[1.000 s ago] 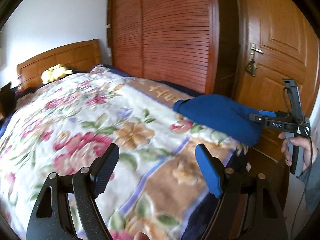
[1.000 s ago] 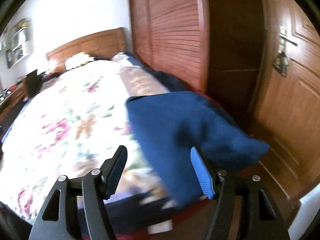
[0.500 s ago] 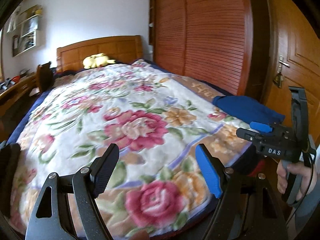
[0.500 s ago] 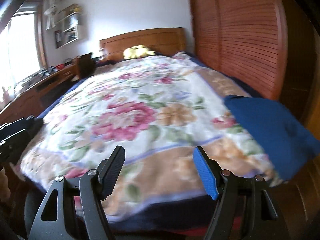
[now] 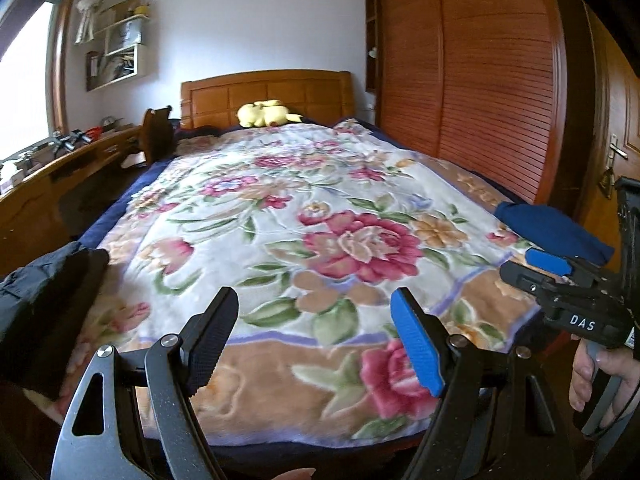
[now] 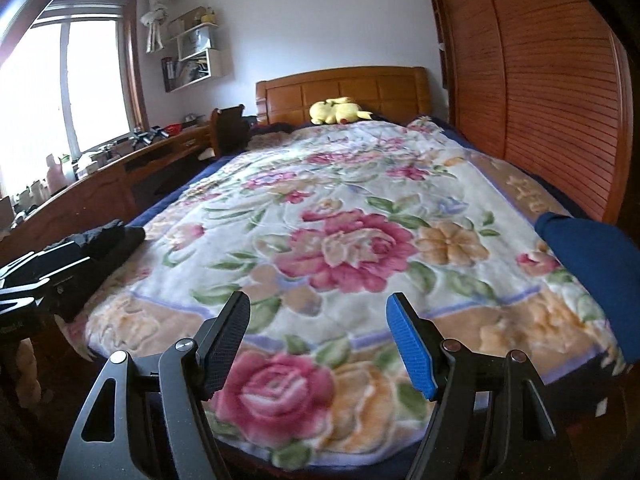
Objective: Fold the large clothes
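Note:
A folded blue garment [image 5: 554,232] lies on the right near corner of the bed; in the right wrist view it [image 6: 596,272] is at the right edge. A dark black garment [image 5: 44,300] lies bunched on the left near corner, also in the right wrist view [image 6: 100,244]. My left gripper [image 5: 316,340] is open and empty above the foot of the bed. My right gripper [image 6: 318,340] is open and empty too; it shows in the left wrist view [image 5: 560,276] at the right, near the blue garment.
The bed carries a floral blanket [image 5: 320,220] with a wooden headboard [image 5: 268,96] and a yellow plush toy [image 5: 264,114]. A wooden desk [image 5: 60,184] with clutter runs along the left. A louvred wardrobe [image 5: 480,80] and a door [image 5: 620,140] stand at the right.
Both grippers swung left, away from the blue garment towards the middle of the bed's foot. The black garment at the left corner has come into view. Both stayed open.

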The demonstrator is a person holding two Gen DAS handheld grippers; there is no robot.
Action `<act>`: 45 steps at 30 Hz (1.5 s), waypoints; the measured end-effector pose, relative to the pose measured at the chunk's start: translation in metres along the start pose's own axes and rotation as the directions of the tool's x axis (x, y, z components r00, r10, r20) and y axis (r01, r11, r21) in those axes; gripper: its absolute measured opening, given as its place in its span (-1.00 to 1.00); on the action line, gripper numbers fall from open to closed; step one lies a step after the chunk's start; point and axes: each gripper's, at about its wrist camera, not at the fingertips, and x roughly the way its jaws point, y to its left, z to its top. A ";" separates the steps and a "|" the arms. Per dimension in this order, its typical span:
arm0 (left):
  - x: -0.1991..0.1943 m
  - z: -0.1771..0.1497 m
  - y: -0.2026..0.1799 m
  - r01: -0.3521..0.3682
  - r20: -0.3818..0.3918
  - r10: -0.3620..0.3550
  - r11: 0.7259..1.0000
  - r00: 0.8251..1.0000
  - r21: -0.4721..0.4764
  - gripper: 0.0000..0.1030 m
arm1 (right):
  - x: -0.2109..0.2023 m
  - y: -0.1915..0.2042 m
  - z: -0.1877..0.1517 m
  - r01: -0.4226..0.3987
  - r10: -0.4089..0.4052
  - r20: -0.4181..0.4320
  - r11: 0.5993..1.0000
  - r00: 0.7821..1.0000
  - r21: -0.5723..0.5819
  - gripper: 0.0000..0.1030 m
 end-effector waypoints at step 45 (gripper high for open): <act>-0.029 -0.003 0.021 -0.050 0.085 0.055 0.997 0.995 -0.059 0.54 | 0.021 0.004 -0.016 -0.012 0.014 0.077 0.999 0.997 -0.036 0.41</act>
